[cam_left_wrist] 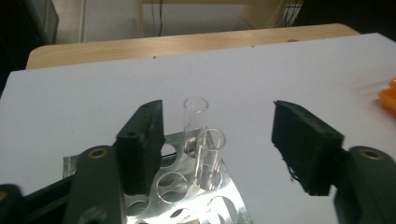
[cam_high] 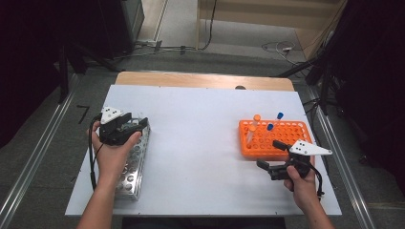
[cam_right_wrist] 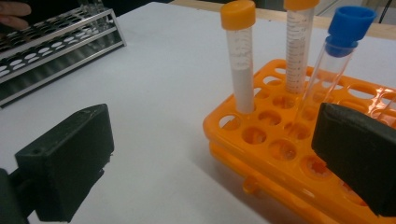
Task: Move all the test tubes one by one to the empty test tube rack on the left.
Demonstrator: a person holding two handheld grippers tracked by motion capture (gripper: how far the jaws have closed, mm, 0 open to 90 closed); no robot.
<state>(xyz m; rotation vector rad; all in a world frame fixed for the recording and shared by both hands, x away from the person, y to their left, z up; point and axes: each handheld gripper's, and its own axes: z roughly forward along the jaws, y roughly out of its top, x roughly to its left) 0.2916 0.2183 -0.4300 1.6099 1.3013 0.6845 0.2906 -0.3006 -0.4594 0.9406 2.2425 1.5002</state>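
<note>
Over by the left edge of the white surface, the left gripper hovers above the far end of the metal rack, its fingers spread wide and grasping nothing. Two clear uncapped tubes stand upright in the rack's holes between those fingers, nearer the left one. Near the right edge, the right gripper sits just beside the orange rack, fingers likewise released. Two orange-capped tubes and a leaning blue-capped tube stand in that rack.
</note>
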